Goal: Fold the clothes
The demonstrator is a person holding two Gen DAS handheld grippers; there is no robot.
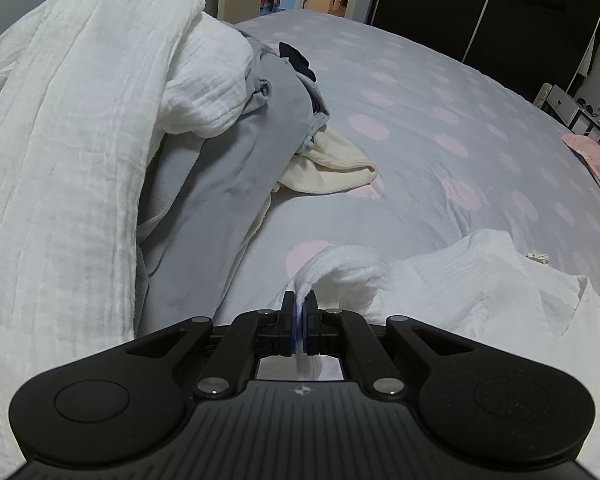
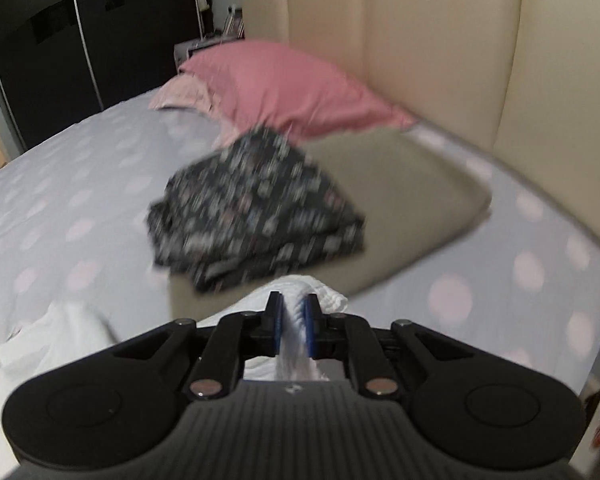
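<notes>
A white crinkled garment [image 1: 472, 284] lies on the bed at the lower right of the left wrist view. My left gripper [image 1: 299, 300] is shut on a bunched edge of it. The same white garment [image 2: 320, 292] shows in the right wrist view, where my right gripper [image 2: 293, 304] is shut on another bunched edge. More of its cloth [image 2: 56, 332] trails to the lower left. Both grippers hold the cloth just above the grey bedsheet with pink dots [image 1: 440, 120].
A pile of unfolded laundry lies to the left: a large white crinkled cloth [image 1: 72, 160], a grey garment [image 1: 236, 168], a cream one [image 1: 332, 168]. A folded dark patterned garment [image 2: 256, 208] rests on a beige pillow [image 2: 412, 200]. A pink pillow [image 2: 288, 88] lies by the headboard [image 2: 440, 40].
</notes>
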